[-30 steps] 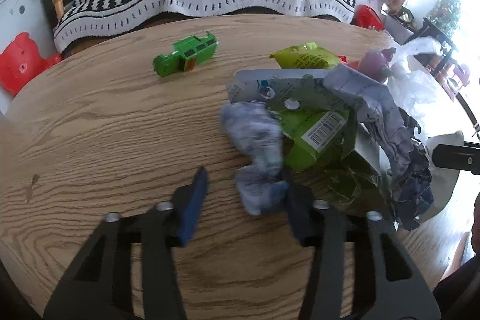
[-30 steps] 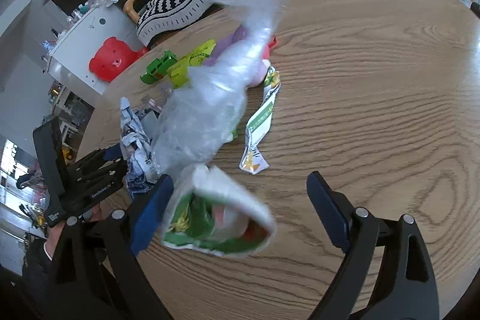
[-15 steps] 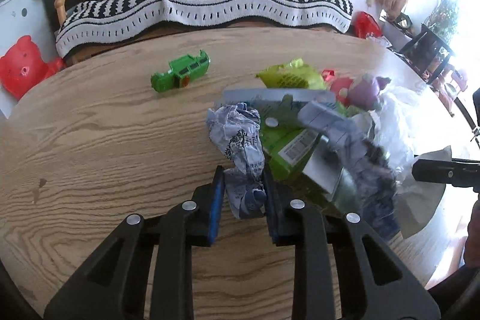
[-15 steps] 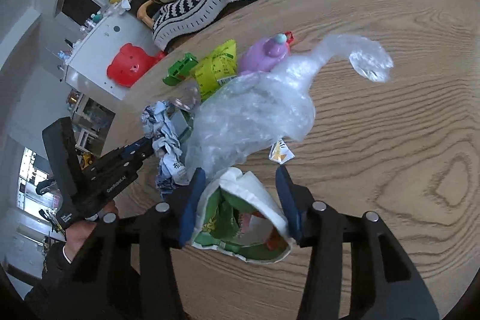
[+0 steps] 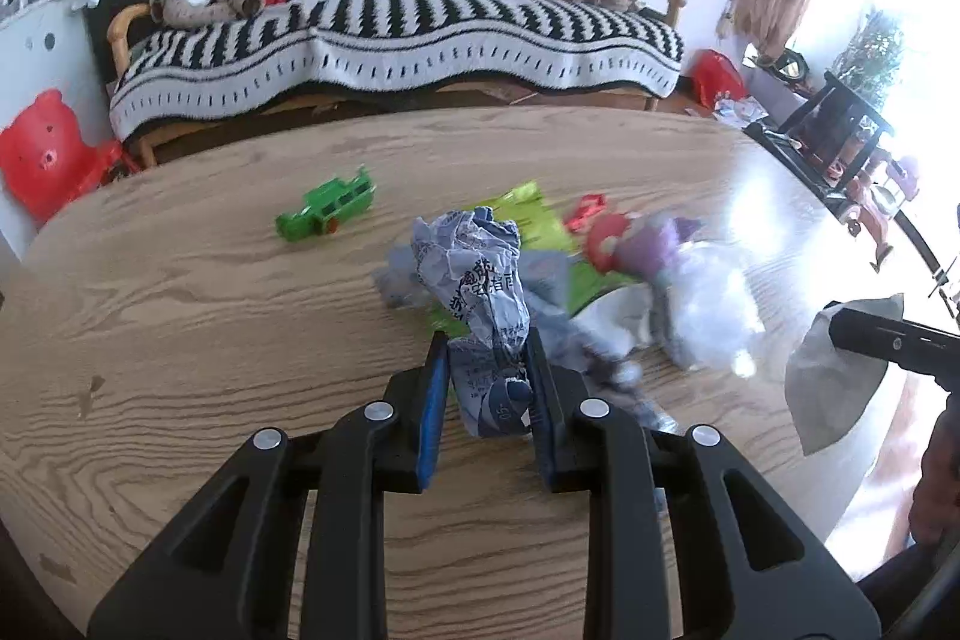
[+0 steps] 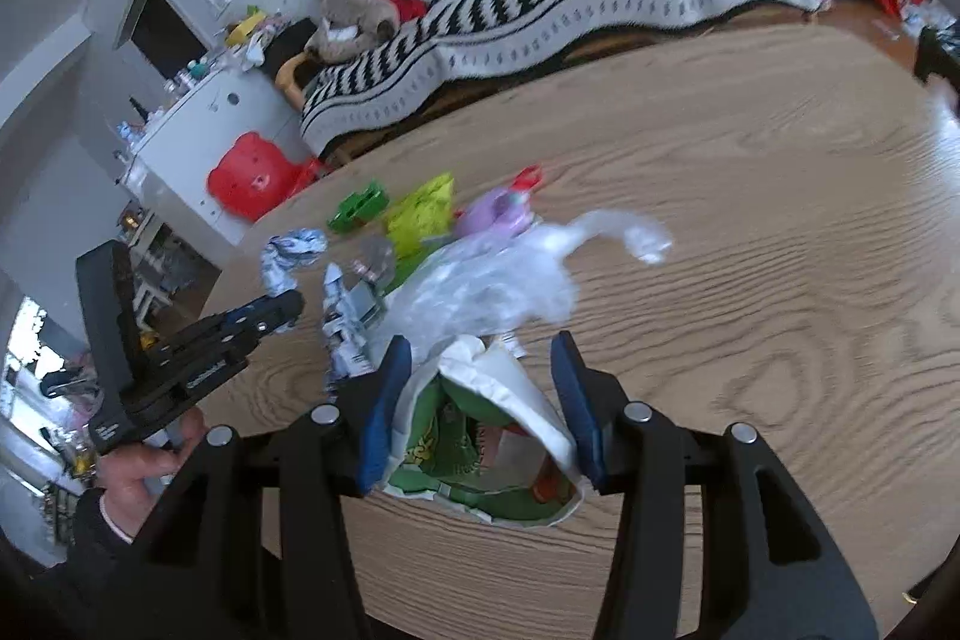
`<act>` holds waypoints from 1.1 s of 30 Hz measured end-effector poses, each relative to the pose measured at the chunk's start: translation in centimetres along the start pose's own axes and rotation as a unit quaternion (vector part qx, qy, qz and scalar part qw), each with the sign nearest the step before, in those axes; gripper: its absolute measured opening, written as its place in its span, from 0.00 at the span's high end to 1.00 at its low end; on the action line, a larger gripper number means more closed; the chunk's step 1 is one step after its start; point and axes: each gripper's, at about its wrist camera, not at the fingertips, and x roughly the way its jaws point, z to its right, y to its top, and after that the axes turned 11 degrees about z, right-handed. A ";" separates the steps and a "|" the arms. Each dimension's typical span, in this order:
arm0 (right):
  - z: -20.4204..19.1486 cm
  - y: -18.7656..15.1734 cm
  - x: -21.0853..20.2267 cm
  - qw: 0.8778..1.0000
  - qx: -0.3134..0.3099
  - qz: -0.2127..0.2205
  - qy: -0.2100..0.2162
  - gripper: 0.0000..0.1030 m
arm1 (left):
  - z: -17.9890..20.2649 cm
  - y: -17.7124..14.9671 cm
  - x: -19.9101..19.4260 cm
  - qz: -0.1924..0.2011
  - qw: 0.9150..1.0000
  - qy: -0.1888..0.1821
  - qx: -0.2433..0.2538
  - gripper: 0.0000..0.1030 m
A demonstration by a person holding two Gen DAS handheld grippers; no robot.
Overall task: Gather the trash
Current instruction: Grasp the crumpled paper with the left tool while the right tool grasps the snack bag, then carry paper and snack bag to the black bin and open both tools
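Note:
My left gripper [image 5: 487, 370] is shut on a crumpled blue-grey printed paper [image 5: 480, 280] and holds it above the wooden table [image 5: 180, 280]. It also shows in the right wrist view [image 6: 282, 310], with the paper [image 6: 291, 253] sticking up. My right gripper [image 6: 480, 382] is shut on a white and green snack bag [image 6: 480, 430], with clear crinkled plastic [image 6: 498, 280] bunched just ahead. A pile of wrappers lies on the table: a yellow-green packet [image 6: 423, 214], clear plastic [image 5: 714, 304] and blurred grey paper [image 5: 576, 334].
A green toy truck [image 5: 327, 211] and a purple and red toy [image 5: 636, 238] lie on the table by the pile. A sofa with a striped blanket [image 5: 390, 28] stands behind the table. A red bear-shaped stool [image 5: 42, 154] stands far left.
My left gripper closed on the crumpled paper and lifted it off the pile. My right gripper closed on the snack bag. The pile beneath has shifted.

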 end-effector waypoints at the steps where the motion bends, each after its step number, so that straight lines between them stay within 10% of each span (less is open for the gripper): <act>1: 0.5 0.2 -0.6 1.000 0.001 0.006 -0.004 0.53 | 0.3 0.1 -0.1 0.001 1.000 -0.004 0.000 0.77; 17: 13.4 -0.5 -14.7 0.980 0.044 0.098 -0.167 0.53 | 20.4 0.0 0.1 -0.005 0.984 -0.160 0.081 0.77; 33: 31.5 -8.8 -29.1 0.917 0.169 0.120 -0.340 0.52 | 45.1 -10.4 2.0 -0.095 0.911 -0.357 0.184 0.77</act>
